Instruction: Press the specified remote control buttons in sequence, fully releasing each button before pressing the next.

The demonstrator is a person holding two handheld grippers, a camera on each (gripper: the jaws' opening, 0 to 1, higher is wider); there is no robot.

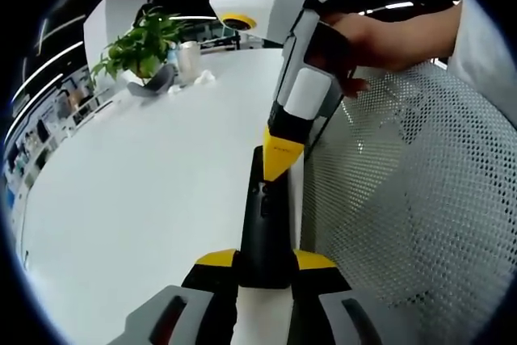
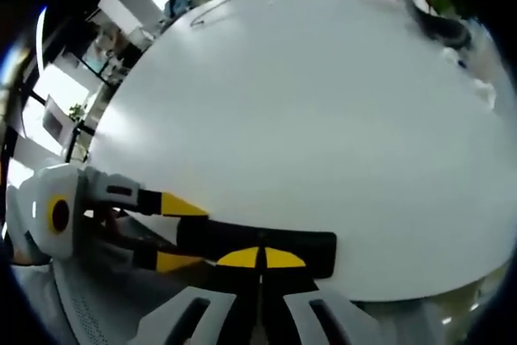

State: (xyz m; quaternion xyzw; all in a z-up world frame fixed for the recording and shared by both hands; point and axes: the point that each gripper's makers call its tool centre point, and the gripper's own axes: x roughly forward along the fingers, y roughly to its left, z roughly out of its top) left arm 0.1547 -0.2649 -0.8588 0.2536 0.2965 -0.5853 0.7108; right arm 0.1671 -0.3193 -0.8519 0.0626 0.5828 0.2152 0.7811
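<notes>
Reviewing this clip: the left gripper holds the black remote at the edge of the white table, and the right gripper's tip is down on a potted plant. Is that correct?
Not quite. The right gripper has its shut yellow tip down on the black remote, not on the potted plant, which stands far across the white table. The left gripper view shows this. The left gripper does hold the remote at the table's edge.

**Remote at the table edge, between two grippers**

In the left gripper view, the remote control (image 1: 264,216) lies on the table (image 1: 145,191) close to its edge, its near end between the jaws of the left gripper (image 1: 265,262). The right gripper (image 1: 283,155) comes down from above, its tip on the remote's far end, with a hand (image 1: 367,42) behind it. A mesh chair (image 1: 404,191) stands beside the table's edge. At the far side stand a potted plant (image 1: 141,46) and, just beside it, a cup (image 1: 189,61).
</notes>
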